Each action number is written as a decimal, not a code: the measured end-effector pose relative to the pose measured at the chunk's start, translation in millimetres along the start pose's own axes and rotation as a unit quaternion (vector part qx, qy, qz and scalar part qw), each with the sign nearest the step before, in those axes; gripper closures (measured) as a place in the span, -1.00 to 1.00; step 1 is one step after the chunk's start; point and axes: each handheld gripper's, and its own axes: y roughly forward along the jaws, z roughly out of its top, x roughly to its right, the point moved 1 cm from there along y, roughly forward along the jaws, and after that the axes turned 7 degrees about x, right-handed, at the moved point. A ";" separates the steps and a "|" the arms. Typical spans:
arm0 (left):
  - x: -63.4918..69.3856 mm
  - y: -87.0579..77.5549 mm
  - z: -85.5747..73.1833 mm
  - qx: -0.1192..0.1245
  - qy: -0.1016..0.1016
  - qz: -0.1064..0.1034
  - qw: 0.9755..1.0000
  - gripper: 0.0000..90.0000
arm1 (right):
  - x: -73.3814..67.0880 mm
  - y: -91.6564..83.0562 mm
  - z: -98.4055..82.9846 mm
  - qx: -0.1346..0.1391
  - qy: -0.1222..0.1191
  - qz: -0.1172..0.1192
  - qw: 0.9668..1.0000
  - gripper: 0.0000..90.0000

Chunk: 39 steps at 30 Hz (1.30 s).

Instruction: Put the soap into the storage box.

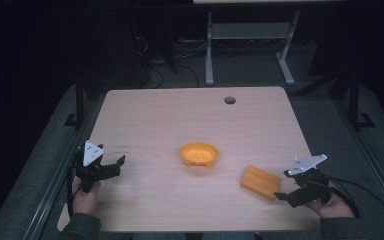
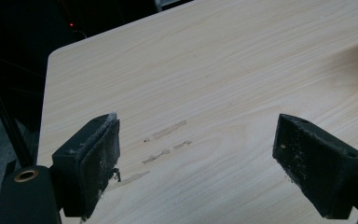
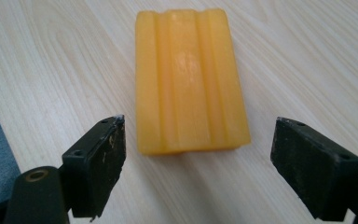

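A: Starting at the left, what do you see?

B: The left tongs [image 1: 114, 165] sit over the near left part of the bench [image 1: 155, 115], held in a hand [image 1: 84, 195]. The jaws stand wide apart with nothing between them. In the left gripper view they frame bare wood with a few faint scuff marks [image 2: 161, 147].

A: And toward the middle?

B: An orange bowl [image 1: 199, 153] stands upright on the bench, roughly central, well apart from both tongs. Behind it, near the far edge, is a round hole [image 1: 229, 100] in the top.

A: Then to the right?

B: An orange block [image 1: 260, 182] lies flat on the bench, near the front right, to the right of the bowl and apart from it. Its top is ribbed lengthwise, as the right gripper view shows.

A: And the right tongs?

B: The right tongs [image 1: 282, 196] are held in the other hand [image 1: 336, 206], just beside the block's right end. Their jaws are spread wide, wider than the block, gripping nothing. In the right gripper view the block [image 3: 191, 79] lies just ahead of the jaw tips, not between them.
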 end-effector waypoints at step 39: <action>1.6 0.7 0.6 0.002 0.001 -0.002 1.000 -0.69 | -1.3 57.4 40.5 -0.079 -0.051 0.029 0.995 -0.64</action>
